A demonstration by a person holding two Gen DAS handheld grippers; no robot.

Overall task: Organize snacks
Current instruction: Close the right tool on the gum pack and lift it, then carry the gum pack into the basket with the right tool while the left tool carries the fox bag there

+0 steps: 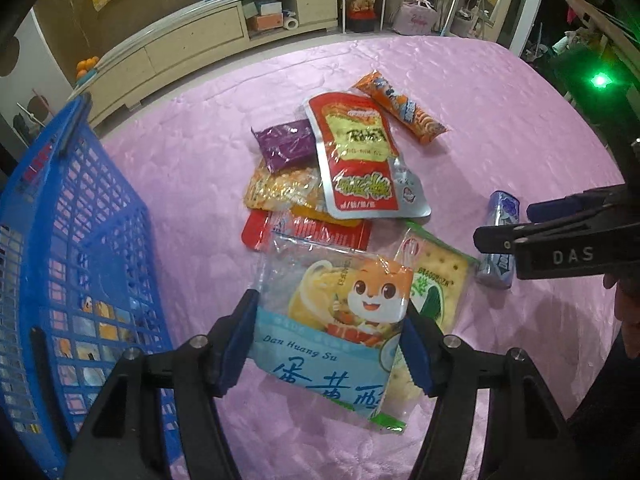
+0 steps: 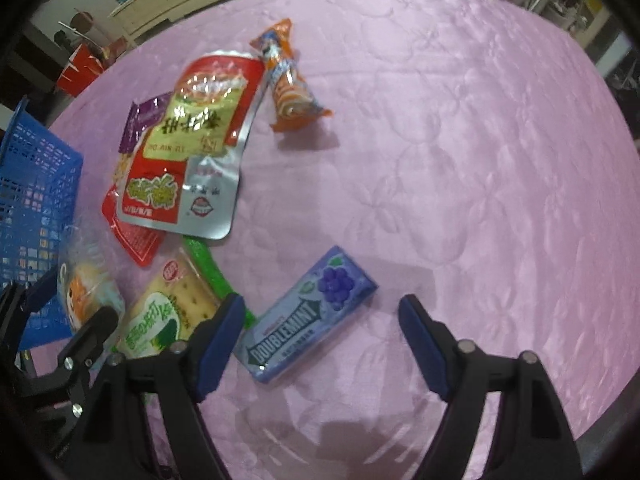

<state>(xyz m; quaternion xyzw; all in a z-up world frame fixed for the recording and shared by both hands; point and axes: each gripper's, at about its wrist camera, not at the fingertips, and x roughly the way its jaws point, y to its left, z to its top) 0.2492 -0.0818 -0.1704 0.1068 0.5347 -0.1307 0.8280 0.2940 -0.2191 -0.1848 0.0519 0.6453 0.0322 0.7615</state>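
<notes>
My left gripper [image 1: 330,320] is shut on a pale blue snack packet [image 1: 340,328] with a cartoon squirrel, its pads pressing on both side edges. The packet hangs over a green cracker packet [image 1: 438,280] on the pink tablecloth. A blue mesh basket [image 1: 60,240] stands just to the left. My right gripper [image 2: 320,304] points down with its jaws open around a purple Doublemint gum box [image 2: 308,316], which lies flat on the cloth. Neither pad touches the box.
A pile of snacks lies mid-table: a red and silver pouch [image 1: 360,160], an orange stick pack [image 1: 400,108], a purple packet [image 1: 286,144], a yellow packet [image 1: 276,192] and a red packet [image 1: 312,232]. Bare pink cloth [image 2: 480,160] spreads to the right.
</notes>
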